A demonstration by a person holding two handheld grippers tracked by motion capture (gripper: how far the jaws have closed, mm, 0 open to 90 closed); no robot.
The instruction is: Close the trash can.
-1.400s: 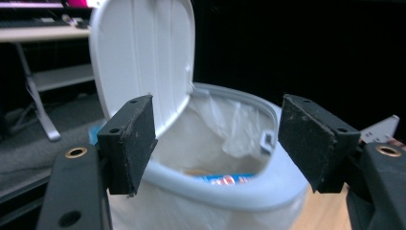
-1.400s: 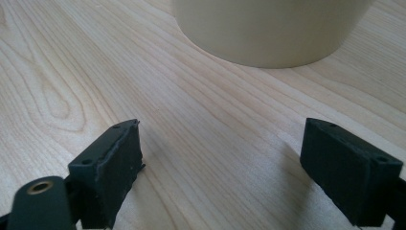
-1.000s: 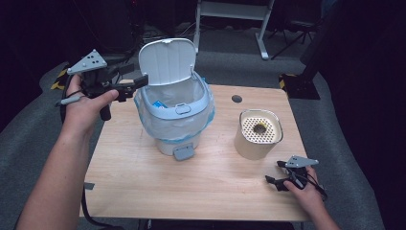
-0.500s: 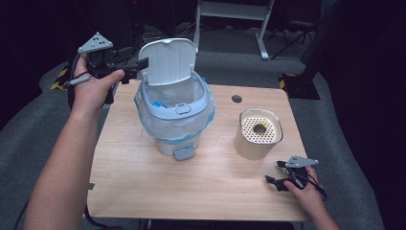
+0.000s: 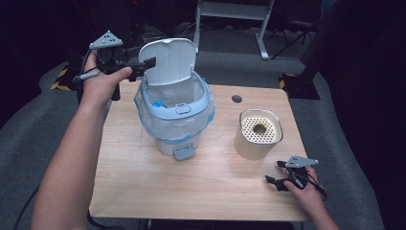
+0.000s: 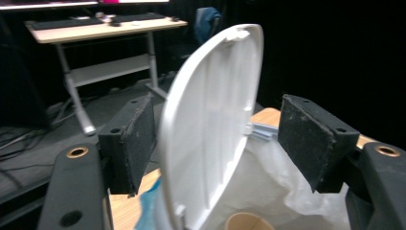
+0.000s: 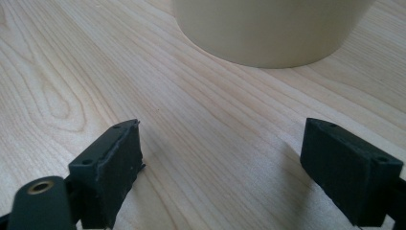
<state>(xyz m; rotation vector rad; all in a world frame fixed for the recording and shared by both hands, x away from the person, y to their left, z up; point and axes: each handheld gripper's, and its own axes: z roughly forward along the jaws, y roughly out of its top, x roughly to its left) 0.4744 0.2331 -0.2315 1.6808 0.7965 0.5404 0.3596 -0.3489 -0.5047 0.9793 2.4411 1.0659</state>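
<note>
A cream canister (image 5: 257, 135) with a perforated top stands on the wooden table (image 5: 143, 187), right of centre. A dark round hole (image 5: 236, 98) sits in the tabletop near the far edge. Grey carpet (image 5: 335, 143) surrounds the table. A white-framed desk (image 6: 95, 33) stands in the dark background, cables on the floor beside it.

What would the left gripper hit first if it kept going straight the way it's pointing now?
Most likely the raised white lid of the bin. The left gripper is open, and the lid's edge stands between its jaws, nearer the left pad. Depth is unclear, but the lid seems very close.
</note>
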